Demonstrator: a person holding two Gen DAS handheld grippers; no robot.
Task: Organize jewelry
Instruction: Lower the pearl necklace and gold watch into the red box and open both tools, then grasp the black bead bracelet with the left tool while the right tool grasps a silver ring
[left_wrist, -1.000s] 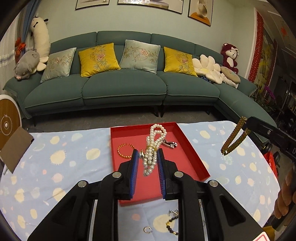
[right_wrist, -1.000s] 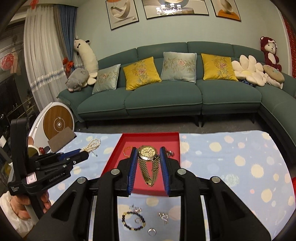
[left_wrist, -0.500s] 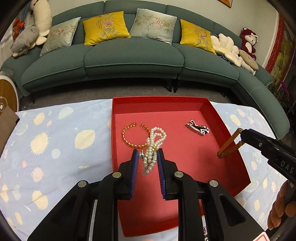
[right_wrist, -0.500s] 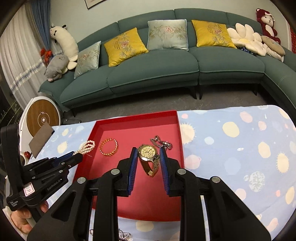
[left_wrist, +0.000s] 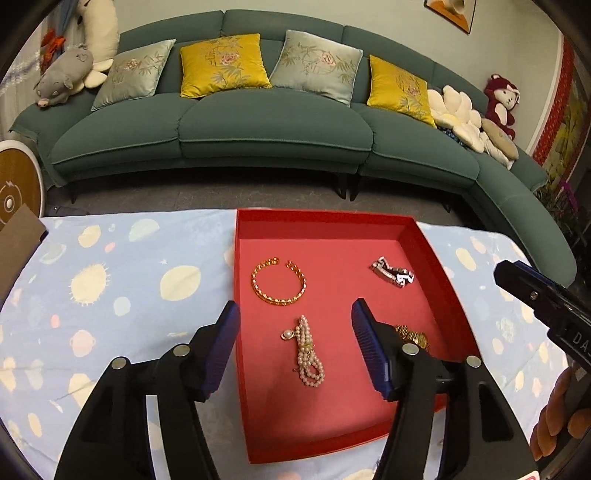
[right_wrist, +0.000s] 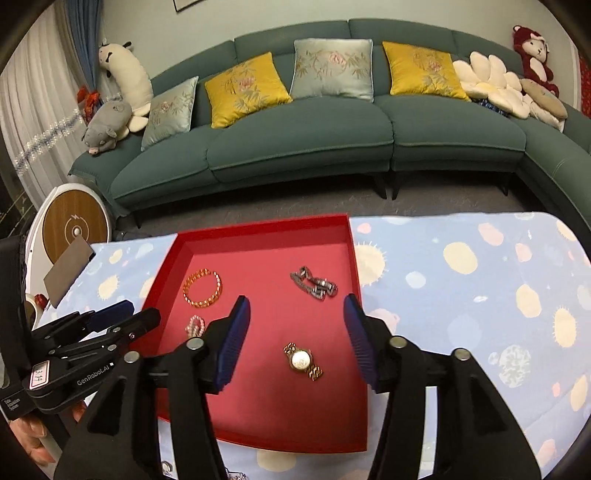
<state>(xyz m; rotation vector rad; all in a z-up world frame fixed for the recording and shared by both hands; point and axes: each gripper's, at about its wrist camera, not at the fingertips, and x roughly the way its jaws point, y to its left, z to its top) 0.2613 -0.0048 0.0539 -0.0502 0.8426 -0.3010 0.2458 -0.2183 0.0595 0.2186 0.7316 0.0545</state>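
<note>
A red tray (left_wrist: 428, 243) (right_wrist: 258, 225) lies on the blue patterned tablecloth. In it lie a pearl necklace (left_wrist: 308, 352) (right_wrist: 195, 325), a gold bangle (left_wrist: 279, 282) (right_wrist: 203, 288), a silver bracelet (left_wrist: 392, 271) (right_wrist: 314, 286) and a gold watch (right_wrist: 302, 361) (left_wrist: 412, 334). My left gripper (left_wrist: 295, 338) is open and empty above the pearls. My right gripper (right_wrist: 295, 339) is open and empty above the watch. Each gripper shows at the edge of the other's view: the right one (left_wrist: 532, 291), the left one (right_wrist: 107, 321).
A green sofa (left_wrist: 266, 125) with cushions and plush toys stands beyond the table. A round white and wood device (right_wrist: 70, 229) and a brown card (right_wrist: 66, 271) are at the left. Small rings lie on the cloth near the front edge (right_wrist: 166, 469).
Both grippers opened. The pearl necklace dropped from the left one and the gold watch from the right one; both now lie in the red tray.
</note>
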